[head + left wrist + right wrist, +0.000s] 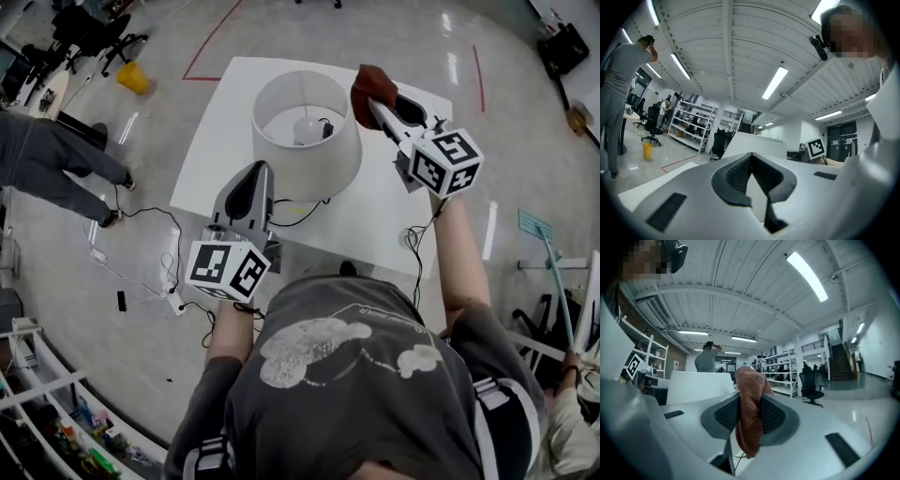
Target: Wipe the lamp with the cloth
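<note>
While the lamp (305, 155) stands upright near the middle of the white table (220, 127), its wide white shade opens toward the head camera and shows the bulb (307, 128) inside. The right gripper (377, 105) has its jaws clamped on the cloth (372, 86), a rust-brown rag. In the right gripper view the rag bunches above the dark ribbed pads and hangs down between them. From the head view the cloth sits just beside the shade's far right rim, though it is not clear whether it touches the shade. The left gripper (260, 171) is at the shade's near left side, its tip just beside the lower edge of the shade. In the left gripper view its jaws meet at the tips with nothing between them, and the white shade rises just beyond. A black cord (300, 214) curls on the table at the lamp's near side. Off the table to the left, a person in grey (56, 164) stands on the glossy floor, and a yellow bin (132, 78) sits further off.
</note>
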`<state>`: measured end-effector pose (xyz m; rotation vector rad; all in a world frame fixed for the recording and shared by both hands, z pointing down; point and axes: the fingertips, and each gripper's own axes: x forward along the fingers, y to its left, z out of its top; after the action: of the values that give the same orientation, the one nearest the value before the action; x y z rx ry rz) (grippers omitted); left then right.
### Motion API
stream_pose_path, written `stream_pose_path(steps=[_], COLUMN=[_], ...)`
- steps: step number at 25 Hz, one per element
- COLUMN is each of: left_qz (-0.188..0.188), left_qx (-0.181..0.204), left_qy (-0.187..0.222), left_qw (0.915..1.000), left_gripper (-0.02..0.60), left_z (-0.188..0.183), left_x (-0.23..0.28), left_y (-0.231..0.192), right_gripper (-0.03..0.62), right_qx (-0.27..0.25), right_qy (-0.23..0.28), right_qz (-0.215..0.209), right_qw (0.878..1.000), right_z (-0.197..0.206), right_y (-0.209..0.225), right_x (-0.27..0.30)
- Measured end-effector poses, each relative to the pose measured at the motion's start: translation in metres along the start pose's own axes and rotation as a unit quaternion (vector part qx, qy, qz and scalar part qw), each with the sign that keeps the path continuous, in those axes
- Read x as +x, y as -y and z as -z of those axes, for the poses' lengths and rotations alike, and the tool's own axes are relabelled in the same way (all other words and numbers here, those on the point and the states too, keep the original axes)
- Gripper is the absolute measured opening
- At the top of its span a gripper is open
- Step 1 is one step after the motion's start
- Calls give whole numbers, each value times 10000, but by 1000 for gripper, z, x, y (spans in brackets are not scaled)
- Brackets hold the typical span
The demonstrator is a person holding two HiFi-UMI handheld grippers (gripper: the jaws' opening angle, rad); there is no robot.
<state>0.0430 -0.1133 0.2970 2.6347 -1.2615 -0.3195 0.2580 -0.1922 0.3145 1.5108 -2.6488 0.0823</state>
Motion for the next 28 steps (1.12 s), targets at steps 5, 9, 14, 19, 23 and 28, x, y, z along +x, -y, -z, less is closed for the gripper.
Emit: stream_pose_path(steps=[5,9,14,19,23,28], left_qz=[-340,-543,-719,-870,-992,-1108], left_qx=[137,234,249,169,98,50], left_qy=[31,38,87,96,22,-27], left_qw=[9993,9982,9971,9960,9950,9938], left_gripper=[8,8,8,8,8,8], left_z=[-5,-8,-11,-2,7,14], left_x=[5,6,8,9,8,5], left_y=[-1,-3,-6,-6,-6,-9], right_gripper=[97,96,95,95,95,97], right_qx=[-409,-631,-708,-731,-535,-366], right_qy=[74,13,-221,-471,-652,-935], right_qz=[-824,-1508,-2073,-2236,-2225,-2167], right_qw=[9957,9865,9755,9708,9713,9711], right_z=[-28,-31,-20,7,29,58], right_y=[-3,-18,-27,-21,-13,-4], right_x=[41,66,81,92,93,92])
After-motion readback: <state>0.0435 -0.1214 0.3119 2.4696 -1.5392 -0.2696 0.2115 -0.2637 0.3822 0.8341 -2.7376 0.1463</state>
